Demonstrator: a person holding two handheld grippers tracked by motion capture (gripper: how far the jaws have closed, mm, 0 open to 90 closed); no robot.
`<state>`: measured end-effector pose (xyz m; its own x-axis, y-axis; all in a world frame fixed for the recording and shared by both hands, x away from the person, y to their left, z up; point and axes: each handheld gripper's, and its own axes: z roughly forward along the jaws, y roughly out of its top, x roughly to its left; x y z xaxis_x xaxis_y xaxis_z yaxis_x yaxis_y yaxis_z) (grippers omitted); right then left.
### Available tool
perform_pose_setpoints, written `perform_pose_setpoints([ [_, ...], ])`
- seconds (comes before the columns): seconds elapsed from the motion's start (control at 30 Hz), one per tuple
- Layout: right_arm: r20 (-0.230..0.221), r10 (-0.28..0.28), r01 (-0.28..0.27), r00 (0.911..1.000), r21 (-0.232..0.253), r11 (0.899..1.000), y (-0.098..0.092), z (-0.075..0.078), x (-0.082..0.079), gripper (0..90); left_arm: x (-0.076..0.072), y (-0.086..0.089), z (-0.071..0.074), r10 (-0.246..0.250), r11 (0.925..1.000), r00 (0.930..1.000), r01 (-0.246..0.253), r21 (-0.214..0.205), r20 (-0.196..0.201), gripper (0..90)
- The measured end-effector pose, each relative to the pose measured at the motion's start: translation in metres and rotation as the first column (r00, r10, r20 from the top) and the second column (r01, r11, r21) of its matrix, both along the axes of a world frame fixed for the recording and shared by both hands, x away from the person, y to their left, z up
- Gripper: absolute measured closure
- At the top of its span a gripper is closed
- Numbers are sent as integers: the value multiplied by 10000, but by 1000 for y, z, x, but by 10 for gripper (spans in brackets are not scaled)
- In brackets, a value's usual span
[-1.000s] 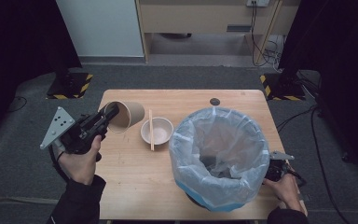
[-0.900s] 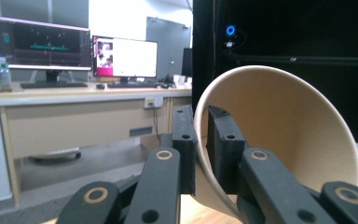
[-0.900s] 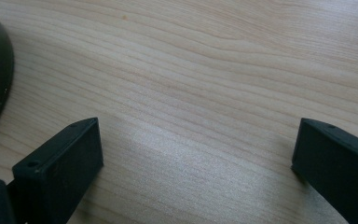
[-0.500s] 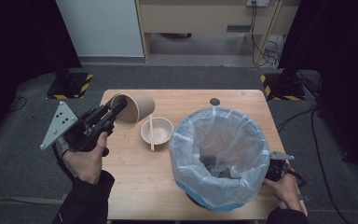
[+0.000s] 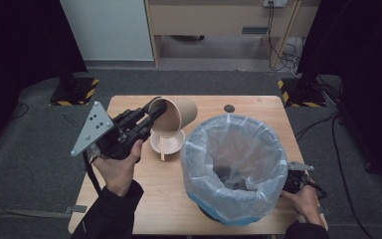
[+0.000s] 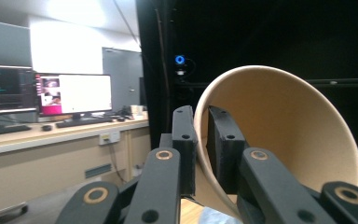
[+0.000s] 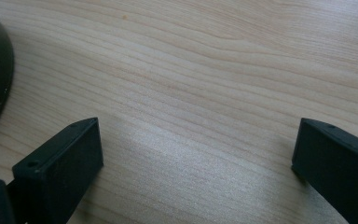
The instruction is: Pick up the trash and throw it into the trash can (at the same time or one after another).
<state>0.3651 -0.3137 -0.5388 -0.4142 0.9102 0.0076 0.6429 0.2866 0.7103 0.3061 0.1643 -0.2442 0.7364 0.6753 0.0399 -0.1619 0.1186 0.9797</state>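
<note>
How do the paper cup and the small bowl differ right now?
The paper cup is brown and tall; the small bowl is whitish and shallow. The cup is tipped on its side in the air, its rim pinched by the left tongs; the bowl sits upright on the table with a wooden stick in it. Both are round, open containers.

The lined bin (image 5: 235,169) takes up the table's (image 5: 159,199) right half, leaving bare wood at lower centre. The white bowl (image 5: 166,142) blocks mid-frame, beneath the tipped paper cup (image 5: 176,115)
</note>
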Motion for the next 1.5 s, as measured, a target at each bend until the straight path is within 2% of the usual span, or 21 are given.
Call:
perform_pose_setpoints([
  [0.03,0,0,0,10000,0,10000,0,0,0,20,0,0,0,0,10000,10000,0,0,0,814],
  [0.07,-2,5,-5,10000,1,10000,0,0,0,20,0,-7,0,-242,9997,9996,242,42,-120,814],
  [0.27,2,1,-1,10000,-1,10000,0,0,0,20,0,-35,-6,-844,9956,9961,854,376,-255,814],
  [0.4,0,5,-5,10000,2,10000,0,0,0,20,1,-53,-14,-1304,9888,9902,1336,664,-501,814],
  [0.57,-1,5,-5,10000,2,10000,0,0,0,20,3,-73,-26,-1856,9751,9788,1944,1066,-869,813],
  [0.63,3,0,0,10000,-1,10000,0,0,0,20,3,-78,-30,-2004,9706,9744,2117,1142,-1023,812],
  [0.67,-2,0,0,10000,-1,10000,0,0,0,20,3,-78,-30,-2004,9706,9744,2117,1142,-1023,812],
  [0.73,-1,0,0,10000,1,10000,0,0,0,20,6,-84,-35,-2350,9603,9629,2511,1217,-1324,804],
  [0.77,-1,0,0,10000,1,10000,0,0,0,20,6,-84,-35,-2350,9603,9629,2511,1217,-1324,782],
  [0.8,3,0,0,10000,0,10000,0,0,0,20,8,-87,-37,-2603,9537,9564,2761,1193,-1328,732],
  [0.9,0,1,-1,10000,0,10000,0,0,0,20,10,-90,-40,-2808,9467,9502,2974,1240,-1351,645],
  [1.0,-1,5,-5,10000,2,10000,0,0,0,20,10,-85,-39,-2806,9504,9518,2936,1029,-1238,545],
  [1.07,-1,2,-2,10000,1,10000,0,0,0,20,10,-78,-37,-2604,9573,9585,2720,984,-1164,502],
  [1.13,1,1,-1,10000,1,10000,0,0,0,20,12,-64,-34,-2183,9694,9694,2286,890,-1121,472],
  [1.2,3,3,-3,10000,-1,10000,0,0,0,20,15,-49,-33,-1800,9784,9774,1896,828,-1112,446],
  [1.27,1,2,-2,10000,0,10000,0,0,0,20,18,-35,-33,-1487,9853,9822,1570,673,-1147,426],
  [1.3,1,3,-3,10000,0,10000,0,0,0,19,18,-35,-33,-1487,9853,9822,1570,673,-1147,414],
  [1.33,0,0,0,10000,1,10000,0,0,0,20,24,-18,-36,-879,9927,9882,973,710,-1251,400],
  [1.4,0,1,-1,10000,3,10000,0,0,0,20,29,-4,-41,-370,9958,9889,485,779,-1438,386],
  [1.5,1,8,-8,10000,4,10000,0,0,0,20,37,14,-53,316,9961,9846,-168,868,-1722,380],
])
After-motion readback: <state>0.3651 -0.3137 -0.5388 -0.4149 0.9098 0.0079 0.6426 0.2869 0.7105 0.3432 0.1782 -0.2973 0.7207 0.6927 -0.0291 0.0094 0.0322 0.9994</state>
